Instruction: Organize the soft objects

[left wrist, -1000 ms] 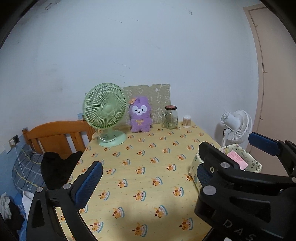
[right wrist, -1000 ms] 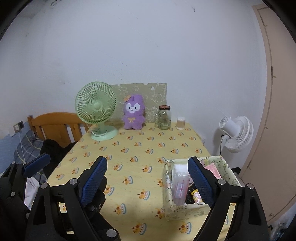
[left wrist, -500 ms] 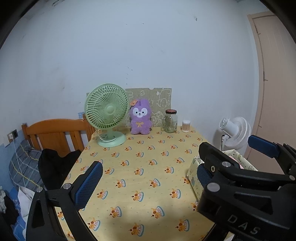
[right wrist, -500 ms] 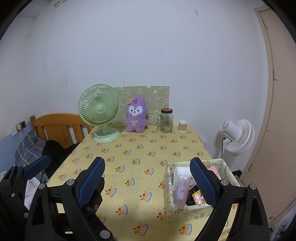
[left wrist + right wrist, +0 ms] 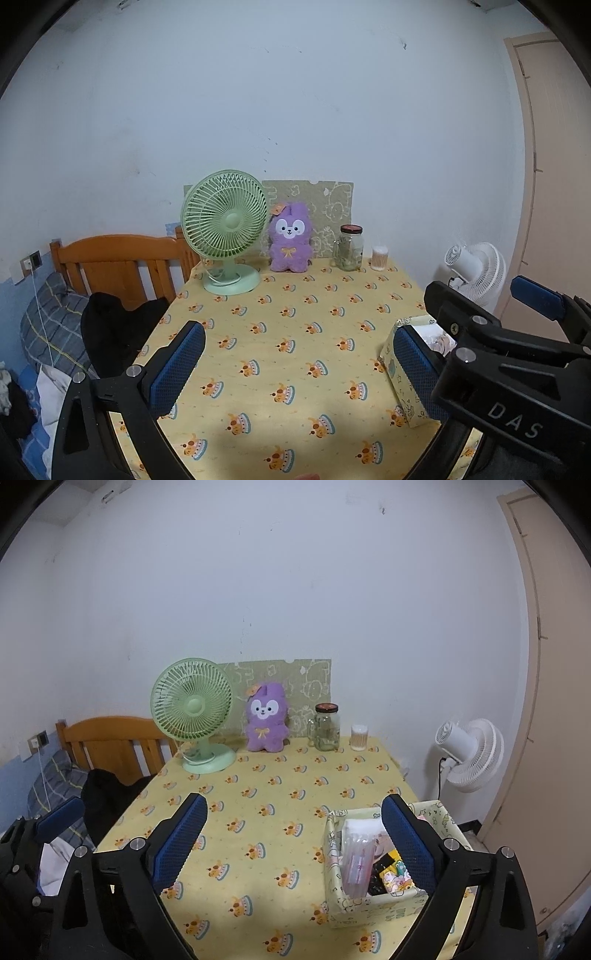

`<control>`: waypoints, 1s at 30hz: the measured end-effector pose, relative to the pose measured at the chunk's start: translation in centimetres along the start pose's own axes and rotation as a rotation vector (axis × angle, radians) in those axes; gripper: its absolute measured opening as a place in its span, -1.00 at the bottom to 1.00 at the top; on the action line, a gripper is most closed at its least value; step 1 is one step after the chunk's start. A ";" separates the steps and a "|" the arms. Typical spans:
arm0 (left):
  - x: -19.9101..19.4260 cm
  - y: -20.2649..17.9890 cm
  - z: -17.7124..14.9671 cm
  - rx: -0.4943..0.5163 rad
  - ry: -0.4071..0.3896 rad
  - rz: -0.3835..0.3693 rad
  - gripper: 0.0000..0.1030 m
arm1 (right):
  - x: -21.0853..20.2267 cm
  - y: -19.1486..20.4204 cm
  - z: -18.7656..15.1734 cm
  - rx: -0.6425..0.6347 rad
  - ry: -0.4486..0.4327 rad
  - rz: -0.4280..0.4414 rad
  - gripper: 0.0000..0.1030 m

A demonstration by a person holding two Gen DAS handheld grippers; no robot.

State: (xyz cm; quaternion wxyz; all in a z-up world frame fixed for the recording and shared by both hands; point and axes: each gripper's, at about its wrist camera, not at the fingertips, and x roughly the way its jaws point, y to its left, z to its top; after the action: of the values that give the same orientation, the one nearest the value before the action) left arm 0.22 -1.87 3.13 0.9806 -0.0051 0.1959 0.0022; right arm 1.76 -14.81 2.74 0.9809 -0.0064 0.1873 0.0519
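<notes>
A purple plush bunny (image 5: 290, 242) (image 5: 266, 718) sits upright at the far edge of the yellow-clothed table (image 5: 295, 332), against a patterned board. A yellow fabric box (image 5: 373, 897) (image 5: 400, 373) with packets and small items stands at the near right. My left gripper (image 5: 295, 362) is open and empty above the near table. My right gripper (image 5: 293, 842) is open and empty, its right finger over the box. Each gripper shows at the edge of the other's view.
A green desk fan (image 5: 225, 230) stands left of the bunny. A glass jar (image 5: 349, 247) and a small cotton-swab container (image 5: 379, 257) stand to its right. A white floor fan (image 5: 471, 755) is beyond the table's right edge. A wooden headboard (image 5: 118, 258) and dark clothing (image 5: 110, 325) lie left.
Both grippers have pulled back and risen a little, so the table and bunny look smaller and lower. Both stayed open and empty.
</notes>
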 end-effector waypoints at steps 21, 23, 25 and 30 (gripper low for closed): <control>-0.3 0.3 0.1 -0.002 -0.004 0.007 0.99 | -0.4 -0.1 0.1 0.001 -0.003 0.003 0.90; -0.3 0.3 0.1 -0.001 -0.003 0.007 0.99 | -0.4 0.0 0.1 0.002 -0.003 0.003 0.90; -0.2 0.3 0.1 0.001 -0.003 0.009 0.99 | -0.4 -0.1 0.1 0.002 -0.002 0.003 0.90; -0.1 0.5 0.1 0.003 -0.003 0.001 0.99 | -0.4 -0.2 0.0 0.006 -0.001 0.002 0.91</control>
State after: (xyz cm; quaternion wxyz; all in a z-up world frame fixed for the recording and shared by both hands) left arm 0.12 -1.41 3.26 0.9809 -0.0037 0.1946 0.0026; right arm 1.42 -15.04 2.89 0.9810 -0.0031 0.1869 0.0521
